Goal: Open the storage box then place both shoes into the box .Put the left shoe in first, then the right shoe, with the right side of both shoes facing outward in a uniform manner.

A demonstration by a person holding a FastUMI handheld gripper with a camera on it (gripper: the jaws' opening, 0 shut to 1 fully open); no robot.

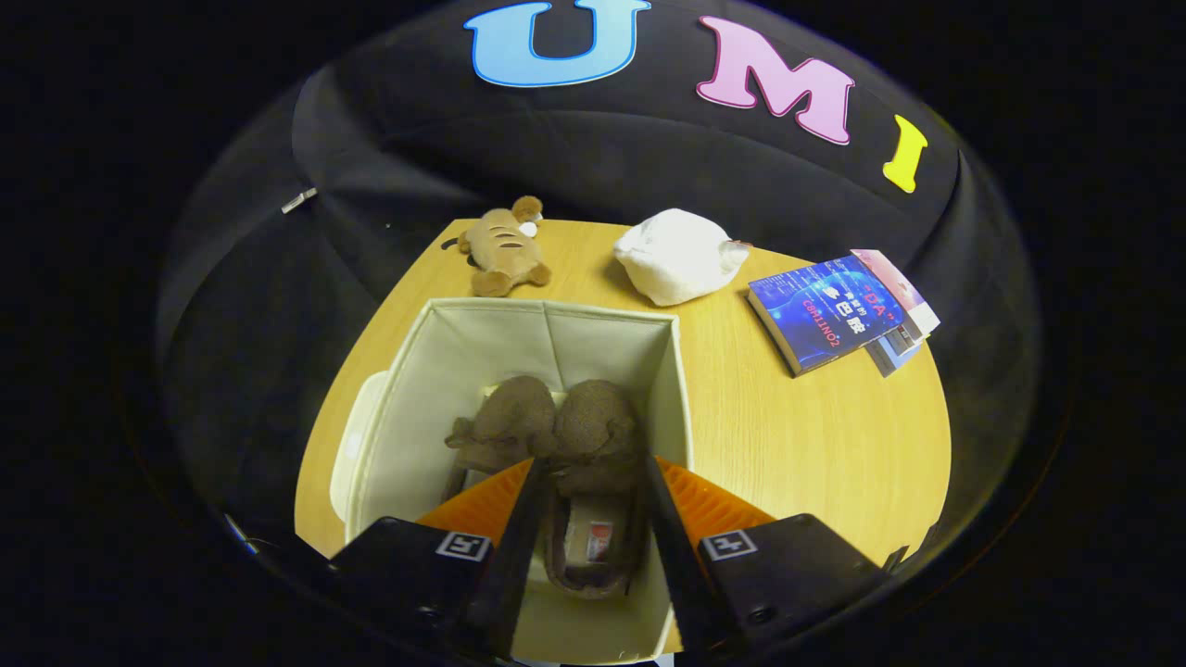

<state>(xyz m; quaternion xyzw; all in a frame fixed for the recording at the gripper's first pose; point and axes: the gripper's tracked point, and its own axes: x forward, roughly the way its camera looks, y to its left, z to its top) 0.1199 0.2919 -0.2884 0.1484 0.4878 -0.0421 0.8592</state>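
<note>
Open cream fabric storage box on the pale wooden counter, viewed from above. We see two brown fuzzy slippers inside: the right-hand slipper lies between the spread tongs, apparently untouched; the left-hand slipper is partly hidden behind one finger. The box's near wall is cut off below. Beyond the box lie a brown striped plush toy, a white crumpled bundle and blue-covered stacked books.
</note>
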